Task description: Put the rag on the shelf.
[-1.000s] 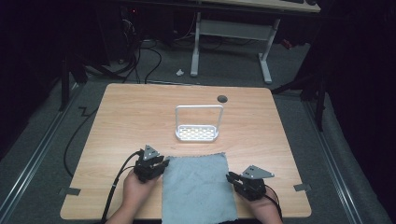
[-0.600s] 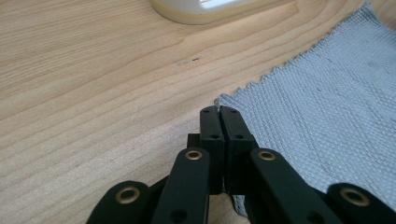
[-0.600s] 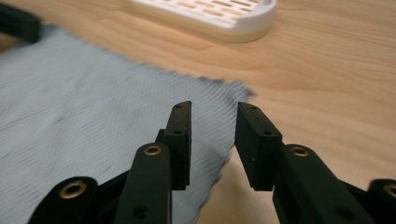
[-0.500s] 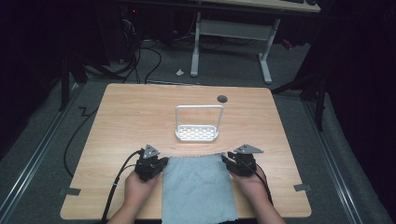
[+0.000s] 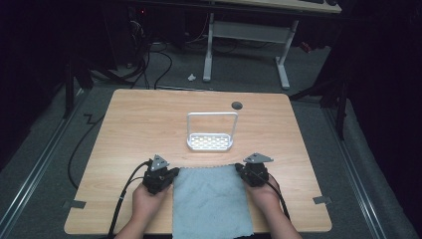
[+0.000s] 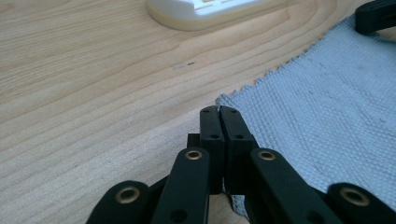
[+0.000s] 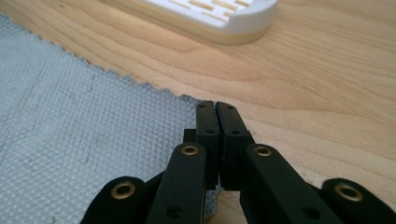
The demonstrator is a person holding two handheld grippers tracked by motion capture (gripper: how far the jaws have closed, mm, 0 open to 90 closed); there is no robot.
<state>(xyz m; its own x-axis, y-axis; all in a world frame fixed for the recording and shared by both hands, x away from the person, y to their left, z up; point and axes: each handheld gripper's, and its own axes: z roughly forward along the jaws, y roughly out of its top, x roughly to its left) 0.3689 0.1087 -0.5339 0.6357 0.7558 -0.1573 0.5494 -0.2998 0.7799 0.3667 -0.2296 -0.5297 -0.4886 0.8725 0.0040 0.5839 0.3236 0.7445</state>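
Note:
A grey-blue cloth [image 5: 211,199] lies flat at the table's near edge, its far edge toward a white rack [image 5: 210,142]. My left gripper [image 5: 173,172] sits at the cloth's far left corner. In the left gripper view its jaws [image 6: 219,112] are shut, with the corner of the cloth [image 6: 327,107] pinched under their tips. My right gripper [image 5: 240,170] is at the far right corner. Its jaws [image 7: 215,106] have just been closing and are now shut on that corner of the cloth [image 7: 84,121].
The white slotted rack [image 6: 205,11] with its upright wire handle stands just beyond the cloth, mid-table. A dark round hole [image 5: 237,105] is near the table's far edge. Cables trail from both grippers toward the near edge. Bare wood [image 5: 129,129] lies left and right of the rack.
My right gripper has moved forward and inward along the cloth's right edge to its far right corner. The left gripper has stayed at the far left corner.

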